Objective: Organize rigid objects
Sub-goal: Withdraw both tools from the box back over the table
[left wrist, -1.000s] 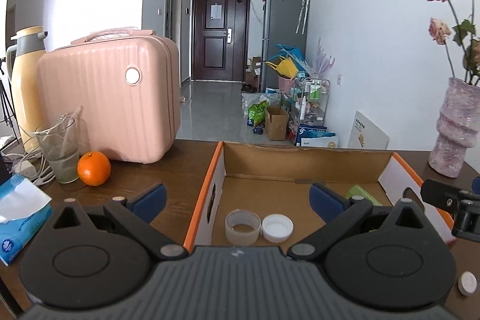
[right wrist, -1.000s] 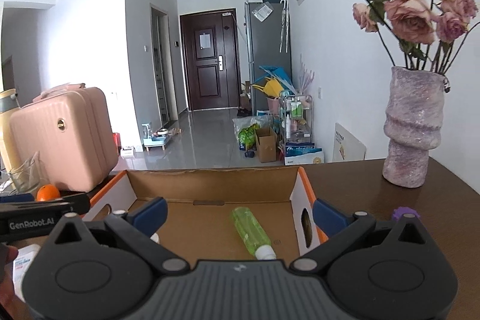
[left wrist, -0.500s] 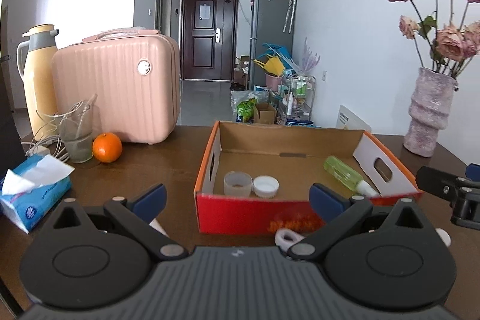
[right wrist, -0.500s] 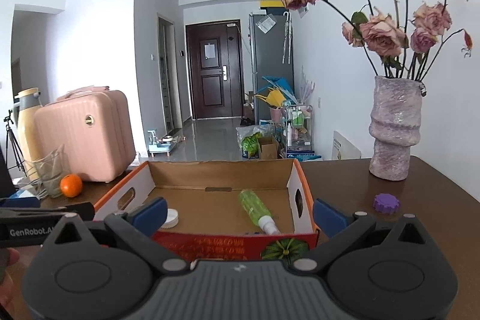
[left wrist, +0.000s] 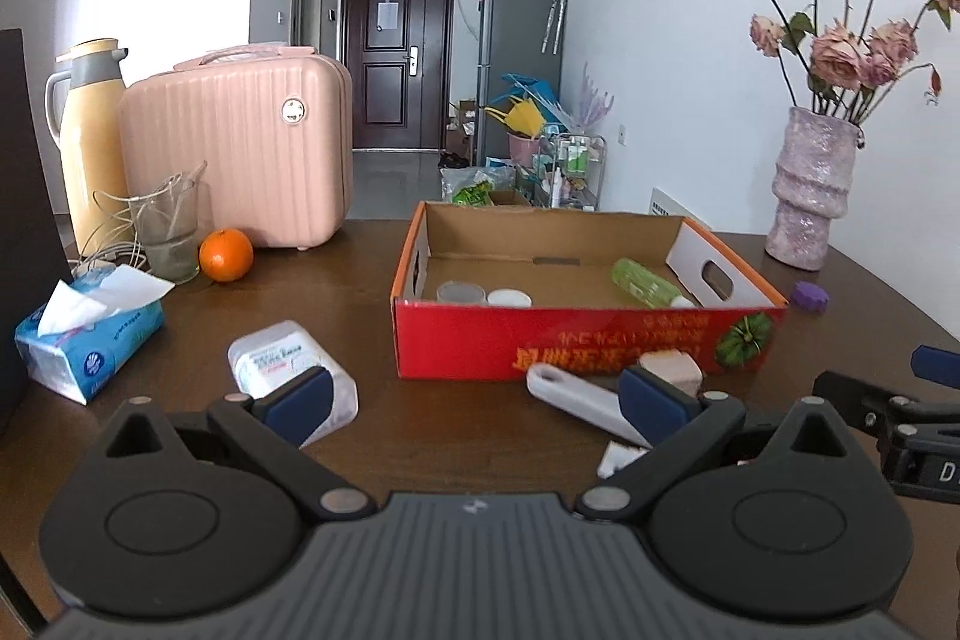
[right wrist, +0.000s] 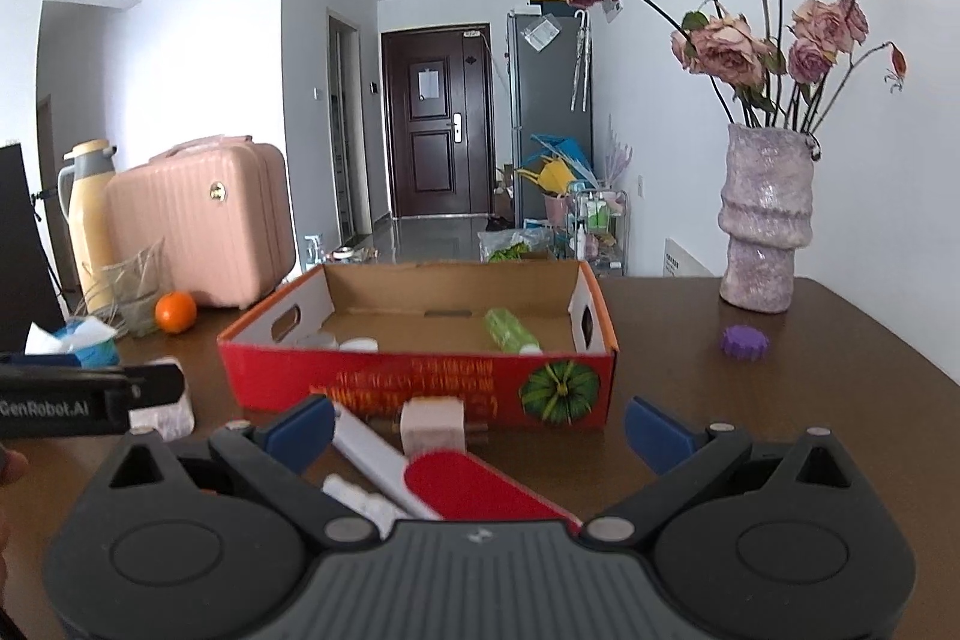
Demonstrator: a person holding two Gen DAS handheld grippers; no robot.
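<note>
Cardboard box (left wrist: 585, 346), red front with a printed pumpkin, open top, standing mid-table. Contents: green bottle (left wrist: 648, 282) lying on its side at the right; clear round jar (left wrist: 461, 292) and white lid (left wrist: 509, 298) side by side at the left.

Loose before the box: white-handled tool (right wrist: 375, 451) with a red head, pink block (right wrist: 433, 424) touching the box front, white pack (left wrist: 291, 379) to the left; purple cap (right wrist: 744, 340) to the right, near the vase (right wrist: 765, 220) of dried roses.

Left gripper (left wrist: 477, 400): jaws spread wide, holding nothing. Right gripper (right wrist: 480, 421): likewise spread and empty, above the white-handled tool.

Surface: dark wooden table (left wrist: 336, 280), also bearing tissue pack (left wrist: 90, 334), orange (left wrist: 226, 255), glass (left wrist: 165, 232), pink case (left wrist: 240, 160) and thermos (left wrist: 93, 130). Hallway and dark door (right wrist: 441, 124) behind.
</note>
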